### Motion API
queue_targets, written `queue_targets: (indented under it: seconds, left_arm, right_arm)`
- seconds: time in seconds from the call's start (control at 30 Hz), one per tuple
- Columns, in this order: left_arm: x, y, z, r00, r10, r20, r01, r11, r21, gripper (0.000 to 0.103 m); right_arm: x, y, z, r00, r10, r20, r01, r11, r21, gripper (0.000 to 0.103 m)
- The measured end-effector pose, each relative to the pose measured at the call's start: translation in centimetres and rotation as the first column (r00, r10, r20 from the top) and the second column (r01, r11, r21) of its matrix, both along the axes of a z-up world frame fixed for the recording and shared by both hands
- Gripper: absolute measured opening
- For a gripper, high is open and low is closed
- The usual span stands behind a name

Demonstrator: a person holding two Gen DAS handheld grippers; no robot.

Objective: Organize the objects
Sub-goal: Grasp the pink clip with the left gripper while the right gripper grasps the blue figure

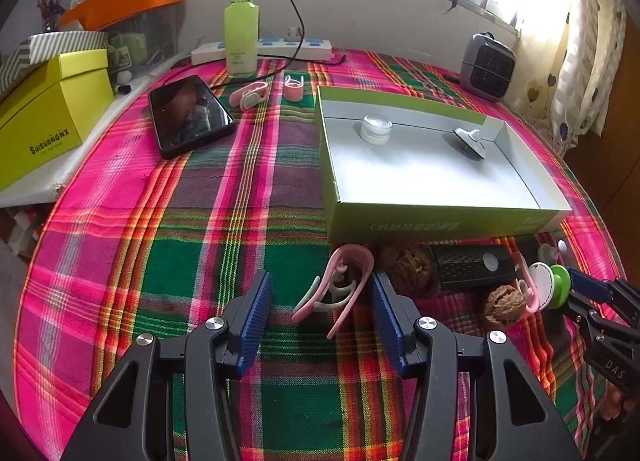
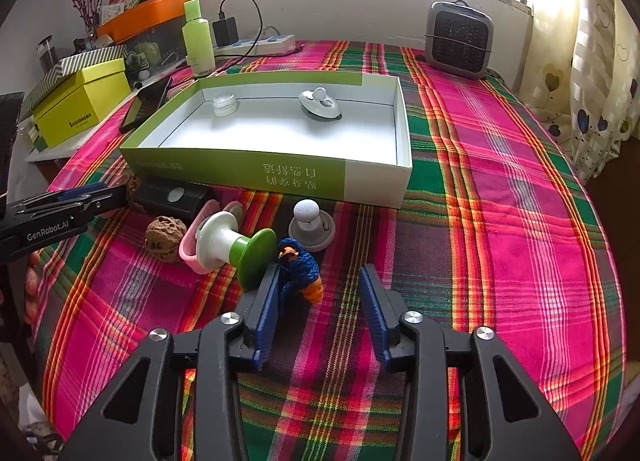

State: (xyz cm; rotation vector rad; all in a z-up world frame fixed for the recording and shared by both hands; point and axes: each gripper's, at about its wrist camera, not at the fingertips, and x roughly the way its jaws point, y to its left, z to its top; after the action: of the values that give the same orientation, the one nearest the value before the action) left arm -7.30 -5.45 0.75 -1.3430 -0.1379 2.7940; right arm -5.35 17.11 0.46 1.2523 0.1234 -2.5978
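On plaid cloth, both ribbed claws, left (image 1: 322, 301) and right (image 2: 318, 301), gape around curved clip (image 1: 340, 287) and knitted toy (image 2: 300, 265).

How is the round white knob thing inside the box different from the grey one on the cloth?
The white round knobbed disc lies inside the green-and-white cardboard box; the grey round disc with a white ball knob sits outside on the plaid tablecloth. The first is all white and tilted; the second has a grey base and stands upright. Both are round with a central knob.
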Motion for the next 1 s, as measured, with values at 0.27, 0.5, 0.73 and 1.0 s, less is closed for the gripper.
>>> queue_targets:
  seconds: [0.27, 0.5, 0.73, 1.0]
  left_arm:
    - [-0.21, 0.03, 0.07, 1.0, -0.001, 0.0, 0.001, 1.0, -0.011, 0.029]
    - [-0.22, 0.13, 0.09, 1.0, -0.004, -0.001, 0.004, 1.0, -0.01, 0.022]
    - [-0.2, 0.17, 0.08, 1.0, -0.003, -0.002, 0.003, 1.0, -0.011, 0.022]
    - [-0.1, 0.27, 0.07, 1.0, -0.005, -0.001, 0.005, 1.0, -0.006, 0.022]
  right_arm:
    - [0.0, -0.07, 0.03, 1.0, 0.009, 0.0, -0.009, 1.0, -0.003, 0.029]
    - [-0.04, -0.03, 0.06, 1.0, 0.012, 0.0, -0.012, 1.0, -0.004, 0.025]
    - [-0.03, 0.0, 0.04, 1.0, 0.012, 0.0, -0.012, 1.0, -0.006, 0.021]
    - [-0.14, -0.02, 0.07, 1.0, 0.012, 0.001, -0.012, 1.0, -0.014, 0.018]
